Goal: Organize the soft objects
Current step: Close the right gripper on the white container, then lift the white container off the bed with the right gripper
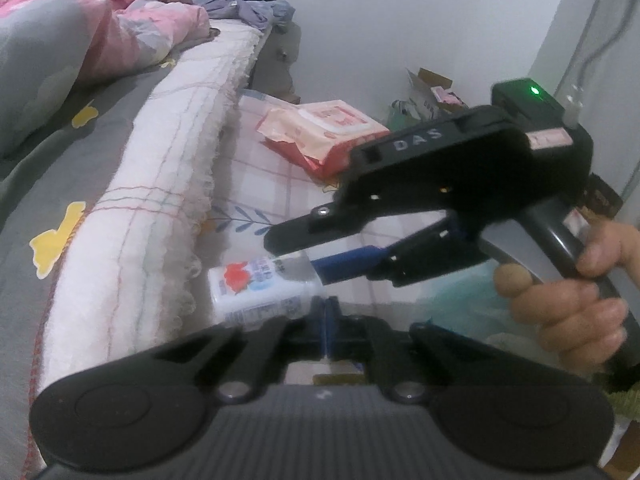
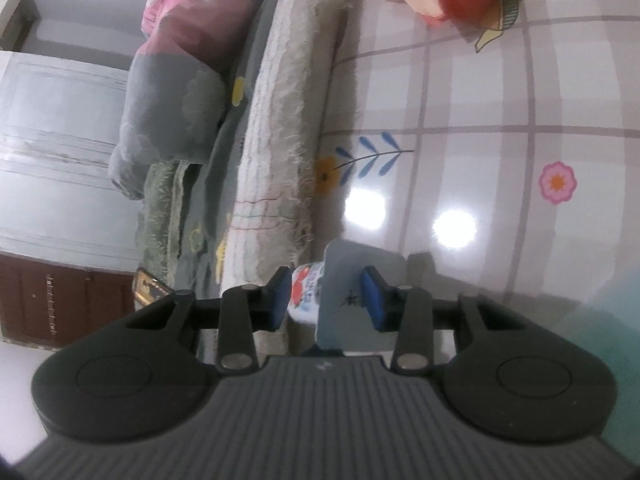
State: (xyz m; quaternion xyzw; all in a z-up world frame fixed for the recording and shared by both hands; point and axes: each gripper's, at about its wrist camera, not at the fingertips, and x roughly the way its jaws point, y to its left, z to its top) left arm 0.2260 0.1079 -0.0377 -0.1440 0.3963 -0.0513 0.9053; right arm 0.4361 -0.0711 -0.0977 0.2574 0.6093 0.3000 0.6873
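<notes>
A small white tissue pack [image 1: 260,288] with a red and blue print lies on the checked floor mat beside the bed. My right gripper [image 1: 296,256] is closed around one end of it; in the right wrist view its blue pads [image 2: 280,300] sit on either side of the pack [image 2: 320,300]. My left gripper [image 1: 327,320] is shut and empty, just below the pack. A larger red and pink wipes pack [image 1: 324,136] lies further back on the mat.
A white fringed blanket [image 1: 160,200] hangs over the bed edge on the left, with a grey quilt [image 1: 40,160] and pink bedding [image 1: 120,20] on the bed. Boxes and bags [image 1: 428,96] stand by the far wall. Something teal [image 1: 460,300] lies on the mat at the right.
</notes>
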